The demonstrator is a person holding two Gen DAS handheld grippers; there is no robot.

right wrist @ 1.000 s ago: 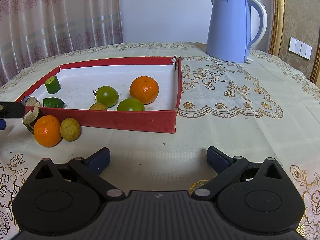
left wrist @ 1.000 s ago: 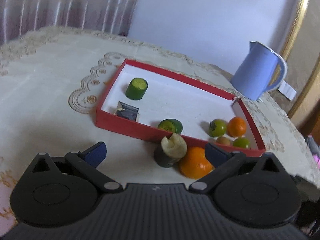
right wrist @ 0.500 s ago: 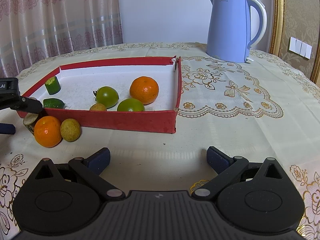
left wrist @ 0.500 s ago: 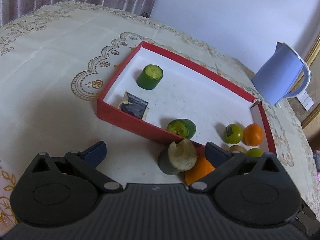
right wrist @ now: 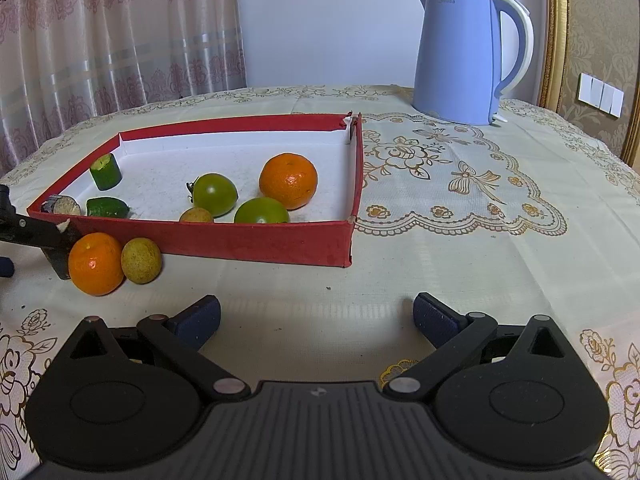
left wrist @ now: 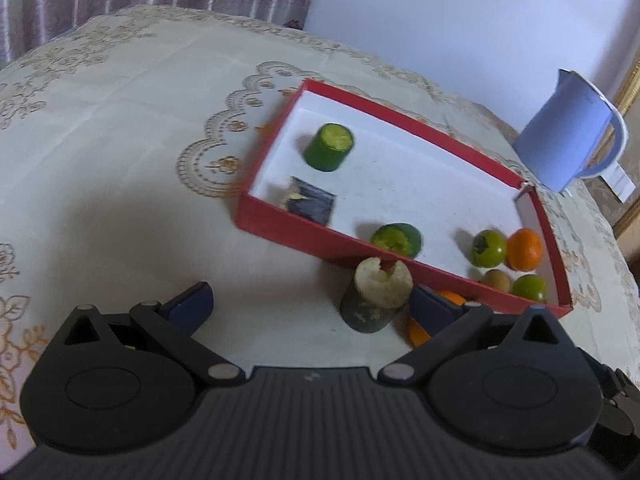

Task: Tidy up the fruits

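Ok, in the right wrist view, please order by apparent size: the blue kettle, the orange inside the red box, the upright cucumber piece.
1. blue kettle, largest even though farthest.
2. orange inside the red box.
3. upright cucumber piece, smallest; it sits about as far away as the orange, so this ranking seems safe.

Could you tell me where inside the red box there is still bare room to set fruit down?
The box floor is bare across the middle and back, between the cucumber piece and the far wall. The front right is crowded: orange, two green tomatoes and a small brown fruit.
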